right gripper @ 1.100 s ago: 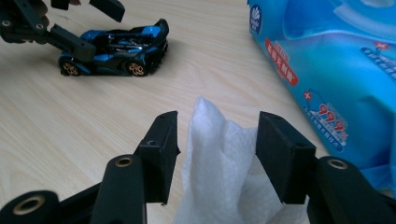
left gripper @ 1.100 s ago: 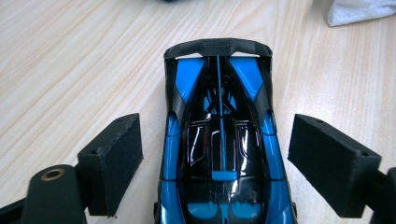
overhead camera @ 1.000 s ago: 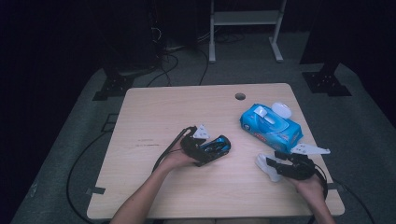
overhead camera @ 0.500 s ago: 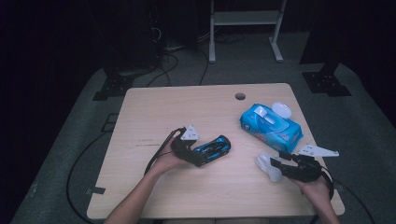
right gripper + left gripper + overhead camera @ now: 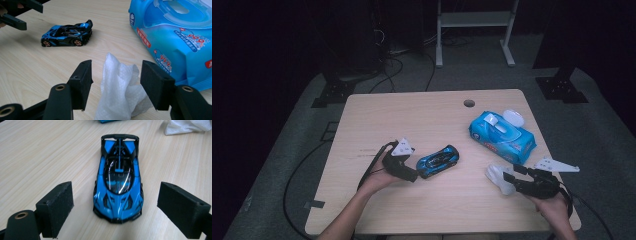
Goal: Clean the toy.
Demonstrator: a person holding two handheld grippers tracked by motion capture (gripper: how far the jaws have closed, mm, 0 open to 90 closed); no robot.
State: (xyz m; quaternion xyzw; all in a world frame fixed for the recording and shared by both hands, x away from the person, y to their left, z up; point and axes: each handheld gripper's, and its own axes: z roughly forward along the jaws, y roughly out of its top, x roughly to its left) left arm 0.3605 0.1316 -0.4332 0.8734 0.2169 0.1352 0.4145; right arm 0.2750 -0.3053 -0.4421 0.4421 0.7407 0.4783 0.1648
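Here the left gripper sat at about seven o'clock on the counter in the high view, and its jaws had just been opening. In the left gripper view they stood spread, one on each side of the blue toy car, with bare wood showing between each pad and the car's flanks; nothing was pinched. The car rested flat on its wheels, nose toward the camera and rear wing toward twelve o'clock. In the high view the car lay just off the left gripper's tips, pointing toward two o'clock.

The right gripper lay at about five o'clock on the counter, and its jaws too had just been opening. In the right gripper view a crumpled white wipe stood between the parted pads; the right-hand pad seemed to brush its edge, though the folds made that hard to judge, and the left-hand pad stood clear, so the wipe was not squeezed.

A blue pack of wet wipes lay at about three o'clock on the counter with its lid flap open, near the right gripper and well apart from the car. In the right gripper view the car showed side-on at ten o'clock.
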